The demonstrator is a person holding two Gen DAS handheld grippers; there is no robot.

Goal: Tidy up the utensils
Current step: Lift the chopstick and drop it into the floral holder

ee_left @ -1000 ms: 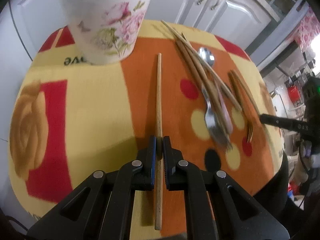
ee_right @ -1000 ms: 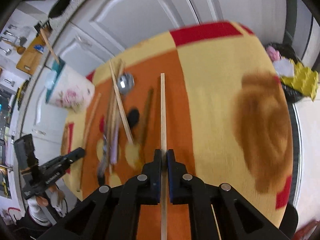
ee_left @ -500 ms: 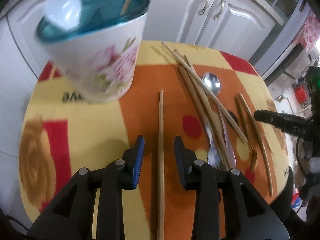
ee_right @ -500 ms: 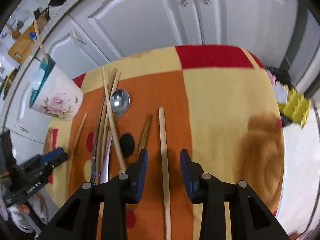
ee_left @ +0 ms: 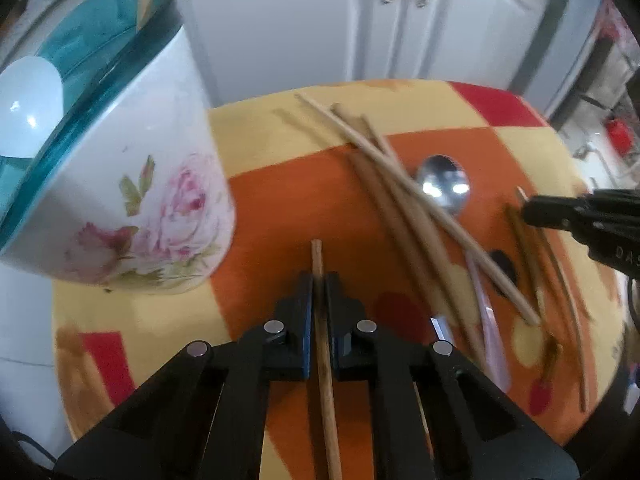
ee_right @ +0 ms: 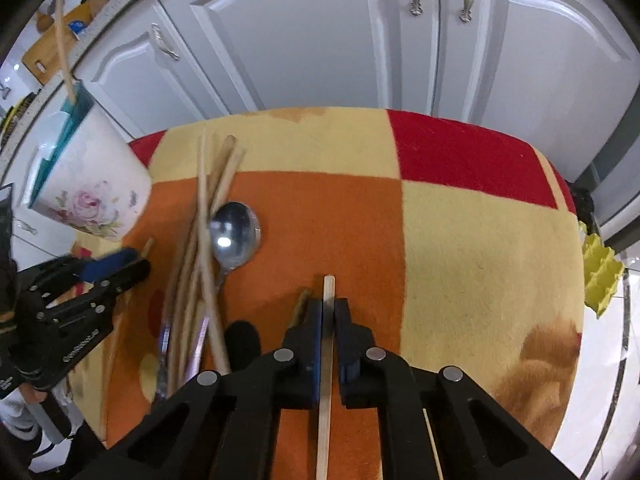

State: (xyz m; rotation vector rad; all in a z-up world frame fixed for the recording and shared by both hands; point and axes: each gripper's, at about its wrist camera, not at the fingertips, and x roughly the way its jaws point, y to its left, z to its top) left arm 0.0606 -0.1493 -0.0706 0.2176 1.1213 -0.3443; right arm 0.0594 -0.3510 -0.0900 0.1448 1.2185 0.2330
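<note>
My left gripper (ee_left: 319,280) has its jaws closing tight on a brown wooden chopstick (ee_left: 325,352), and the pads press on it near its far tip. A floral cup (ee_left: 120,184) with a teal rim stands just ahead to the left, holding one stick and a white spoon. In the right wrist view, the jaws of my right gripper (ee_right: 329,304) are closing on a pale chopstick (ee_right: 325,400) in the same way, gripped near its far end. Between the two grippers lie a loose pile of chopsticks (ee_right: 200,240) and a metal spoon (ee_right: 234,232).
The table wears a fleece cover (ee_right: 480,240) in orange, yellow and red. White cabinet doors (ee_right: 320,32) stand close behind it. A thin dark pair of sticks (ee_left: 532,248) lies under the right gripper (ee_left: 560,210). The left gripper (ee_right: 136,268) shows below the cup (ee_right: 88,192).
Both grippers opened, slid forward along their chopsticks and shut again near the far tips. The cup now looms larger in the left wrist view.
</note>
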